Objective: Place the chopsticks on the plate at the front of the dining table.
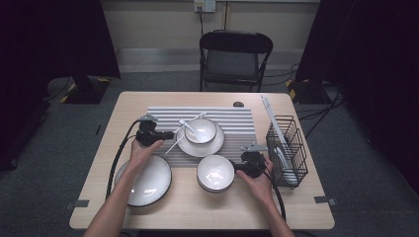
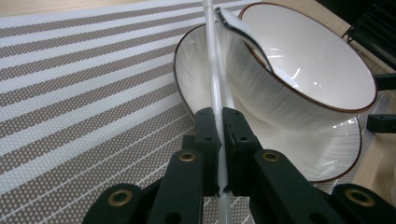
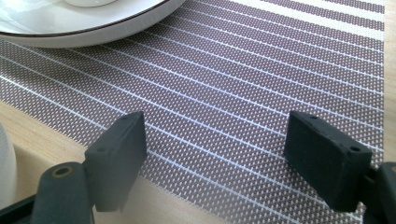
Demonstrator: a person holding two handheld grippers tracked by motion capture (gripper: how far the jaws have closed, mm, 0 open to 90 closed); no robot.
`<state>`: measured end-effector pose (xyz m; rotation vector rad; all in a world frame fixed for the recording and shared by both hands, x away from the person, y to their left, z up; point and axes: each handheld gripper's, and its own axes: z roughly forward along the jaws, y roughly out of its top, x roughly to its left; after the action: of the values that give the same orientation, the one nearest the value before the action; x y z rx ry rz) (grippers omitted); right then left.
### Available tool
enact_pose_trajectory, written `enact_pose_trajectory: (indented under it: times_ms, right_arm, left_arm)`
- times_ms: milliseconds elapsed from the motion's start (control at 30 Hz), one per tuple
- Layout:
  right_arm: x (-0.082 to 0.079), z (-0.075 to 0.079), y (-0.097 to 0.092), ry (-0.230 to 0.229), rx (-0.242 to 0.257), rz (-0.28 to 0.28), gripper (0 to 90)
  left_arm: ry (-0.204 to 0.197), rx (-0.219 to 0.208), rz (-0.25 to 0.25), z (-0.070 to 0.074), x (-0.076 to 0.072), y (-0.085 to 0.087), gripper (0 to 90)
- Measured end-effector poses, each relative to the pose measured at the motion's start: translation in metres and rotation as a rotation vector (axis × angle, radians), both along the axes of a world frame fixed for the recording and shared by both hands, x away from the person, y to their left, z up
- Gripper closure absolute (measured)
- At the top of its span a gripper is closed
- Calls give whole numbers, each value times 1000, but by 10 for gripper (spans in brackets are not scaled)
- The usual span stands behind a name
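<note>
Chopsticks pinched, but not put down yet.
The white chopsticks point(image 2: 215, 84) lean by the bowl point(image 2: 308, 70) on its plate point(image 2: 336, 154), pinched by the left gripper point(image 2: 219, 135). They are not yet laid down. The right gripper point(image 3: 215, 154) waits over the mat point(image 3: 243, 84), fingers spread.

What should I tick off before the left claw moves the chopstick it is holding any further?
1. Left claw shut on the chopstick: ok, both pads press the white stick.
2. Grip point on the stick: cannot tell how far from its end; a short piece pokes out behind the pads.
3. Chopstick clear of the bowl: not ok, it runs right alongside the wall of the bowl and across the plate underneath.
4. Spoon stable: ok, it rests in the bowl with its handle over the rim, close to the chopstick.
5. Right claw out of the way: ok, open above the striped placemat edge, nothing between its pads.
</note>
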<state>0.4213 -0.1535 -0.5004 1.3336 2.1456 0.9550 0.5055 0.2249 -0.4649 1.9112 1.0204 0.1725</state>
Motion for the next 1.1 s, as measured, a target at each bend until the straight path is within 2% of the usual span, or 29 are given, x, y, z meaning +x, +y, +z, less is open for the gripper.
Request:
enact_pose_trajectory:
  times_ms: [333, 633, 767, 933, 1033, 1100]
  right_arm:
    - [0, 0, 0, -1, 0, -5, 202]
    - [-1, 0, 0, 0, 0, -7, 202]
    - [-1, 0, 0, 0, 0, -7, 202]
    - [0, 0, 0, 0, 0, -7, 201]
    - [-1, 0, 0, 0, 0, -7, 201]
    - [-1, 0, 0, 0, 0, -7, 202]
  left_arm:
    - [8, 17, 3, -2, 1, 1, 853]
    - [19, 6, -8, -2, 1, 2, 830]
    - [10, 9, -10, -1, 0, 4, 815]
    - [-2, -31, -19, 3, -4, 8, 791]
    - [-3, -46, -32, 2, -6, 11, 809]
    - [-1, -43, -20, 1, -7, 14, 813]
